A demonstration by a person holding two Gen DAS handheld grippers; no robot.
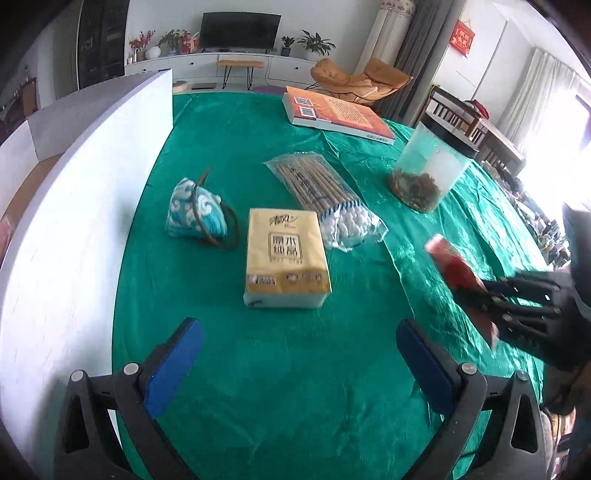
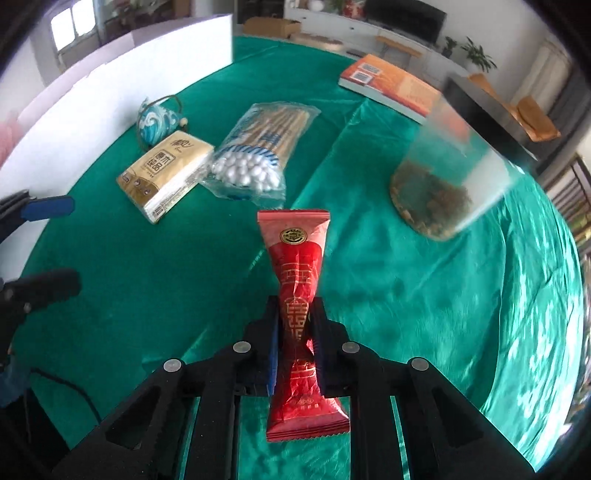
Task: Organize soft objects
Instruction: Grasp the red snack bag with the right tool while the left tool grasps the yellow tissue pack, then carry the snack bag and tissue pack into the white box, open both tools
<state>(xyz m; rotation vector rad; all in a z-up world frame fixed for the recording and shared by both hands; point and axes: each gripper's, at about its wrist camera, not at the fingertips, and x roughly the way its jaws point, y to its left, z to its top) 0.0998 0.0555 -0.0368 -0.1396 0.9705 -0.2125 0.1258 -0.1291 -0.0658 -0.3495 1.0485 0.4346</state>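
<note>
my left gripper [image 1: 299, 365] hangs spread and empty above the green cloth, the tissue pack [image 1: 286, 258] just beyond it. my right gripper [image 2: 295, 332] is pinching the red snack packet [image 2: 301, 295] at its waist, lifted over the table. the slick, crumpled wrapper could slide out if i swing fast near the jar [image 2: 443, 184].

A home living room: a dark flat-screen television [image 1: 240, 31] stands on a long white low cabinet [image 1: 207, 64] along the far wall, flanked by green potted plants [image 1: 316, 44] and a vase of flowers [image 1: 142, 46]. An orange cushioned lounge chair [image 1: 354, 79] sits beside pale curtains [image 1: 391, 33], and a green satin cloth [image 1: 258, 369] covers the counter.
</note>
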